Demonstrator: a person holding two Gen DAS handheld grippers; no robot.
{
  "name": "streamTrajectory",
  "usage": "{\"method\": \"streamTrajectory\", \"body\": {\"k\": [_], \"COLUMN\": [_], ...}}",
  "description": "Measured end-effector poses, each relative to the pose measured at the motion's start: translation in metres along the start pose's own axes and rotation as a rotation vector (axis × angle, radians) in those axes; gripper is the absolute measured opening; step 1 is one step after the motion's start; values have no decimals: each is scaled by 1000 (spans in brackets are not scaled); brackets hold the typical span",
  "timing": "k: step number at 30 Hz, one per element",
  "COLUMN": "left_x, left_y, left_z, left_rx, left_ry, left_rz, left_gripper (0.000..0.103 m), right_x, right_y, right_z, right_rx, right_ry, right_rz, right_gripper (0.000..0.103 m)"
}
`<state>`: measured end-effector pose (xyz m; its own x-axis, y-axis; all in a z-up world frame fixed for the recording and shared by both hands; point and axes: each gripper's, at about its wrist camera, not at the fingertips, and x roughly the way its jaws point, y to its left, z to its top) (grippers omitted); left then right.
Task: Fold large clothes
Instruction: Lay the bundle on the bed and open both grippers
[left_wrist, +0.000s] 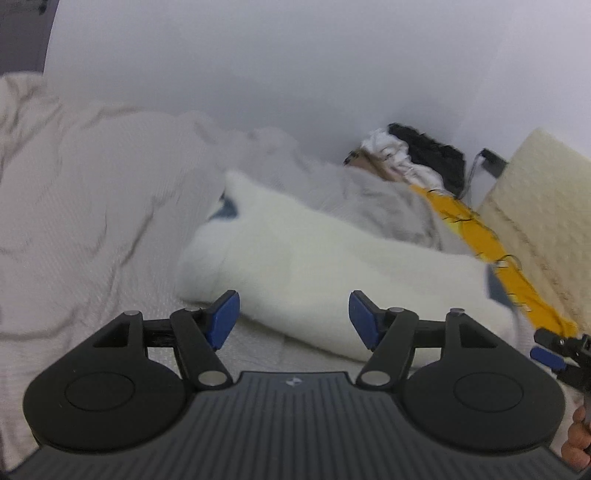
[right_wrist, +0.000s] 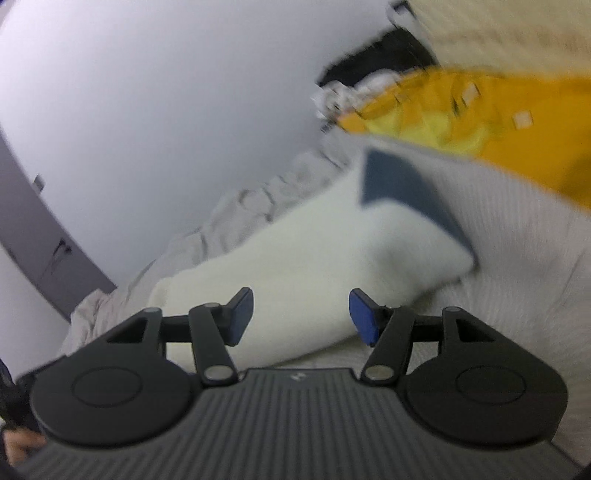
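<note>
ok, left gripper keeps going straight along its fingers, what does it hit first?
Most likely the fluffy white garment lying on the bed cover: it fills the gap ahead of the open left gripper. Nothing else sits between them, though depth is uncertain.

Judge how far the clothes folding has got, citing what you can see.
Done: the white garment lies in a folded bundle on the bed. In hand: nothing; the left gripper and right gripper are open and empty. Left: the yellow garment and the heap behind look unfolded.
</note>
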<state>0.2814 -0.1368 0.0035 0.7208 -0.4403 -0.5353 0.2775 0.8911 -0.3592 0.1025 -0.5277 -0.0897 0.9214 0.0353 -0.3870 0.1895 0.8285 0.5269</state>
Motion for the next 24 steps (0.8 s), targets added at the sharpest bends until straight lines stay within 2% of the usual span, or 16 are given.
{"method": "streamTrajectory", "body": {"k": [5,7,9,15,24], "left_x": [-62,-86,-110,-169,-209], "left_y": [-33,-47,-57,-78,-76], "left_z": [11,10,6,-15,-50], "left_rx": [86,131,160,222,250], "left_ry": [-37,-45,-64,-91,-110], "left_rz": [18,41,29,12,-16], "left_gripper": [71,71,71,71,71], "right_x": [-42,-60,-78,-123,-162], "right_y": [55,71,88,122,145], "right_z": [20,23,21,-1,-49], "right_rx": [-163,-211,-246,-359,-405], "right_ry": [-54,-62,-64,-68,-56], "right_rz": [-4,20,15,3,6], "right_gripper": [61,60,61,60,60]}}
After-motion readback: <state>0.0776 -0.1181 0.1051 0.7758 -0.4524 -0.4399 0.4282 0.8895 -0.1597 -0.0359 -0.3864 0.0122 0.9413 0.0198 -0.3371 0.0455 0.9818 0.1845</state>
